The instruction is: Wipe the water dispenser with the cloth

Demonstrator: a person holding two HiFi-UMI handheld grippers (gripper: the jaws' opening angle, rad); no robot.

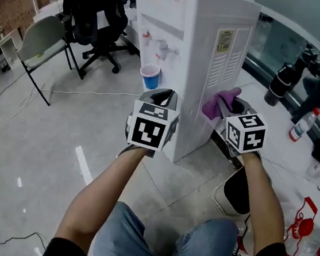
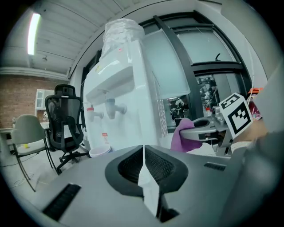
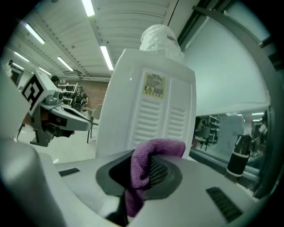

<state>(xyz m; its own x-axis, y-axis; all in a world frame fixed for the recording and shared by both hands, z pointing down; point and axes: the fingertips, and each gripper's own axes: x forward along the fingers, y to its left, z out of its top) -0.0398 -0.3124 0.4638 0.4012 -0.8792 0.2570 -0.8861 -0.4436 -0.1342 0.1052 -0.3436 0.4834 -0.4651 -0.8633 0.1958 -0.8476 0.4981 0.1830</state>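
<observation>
While the cloth [image 1: 220,103] was held up to the water dispenser [image 1: 187,47], the items stood as follows.

- Water dispenser: white, upright on the floor, taps on the front. A louvred side panel with a label faced the person.
- Cloth: purple and folded, pinched between the jaws of the right hand-held gripper [image 1: 229,107], with a tuft standing proud of the tips. It sat at the lower part of the louvred panel, touching it or just short of it; which could not be determined.
- Left hand-held gripper [image 1: 162,98]: jaws drawn together with nothing between them. It was held near the dispenser's front corner, apart from the cloth.
- Cup [image 1: 150,76]: blue, standing under the taps.
- Office chair [image 1: 96,6]: well apart, beyond the dispenser.
- Bin [image 1: 239,193]: on the floor, below the right forearm.

Step in hand, as judged: the wipe of the side panel, at or near its start. The front and top presumably remained to do.

Next move, as judged: the cloth had to be pressed flat to the louvres and drawn along them. The grip needed to stay firm so the slats did not drag the cloth from the jaws.
</observation>
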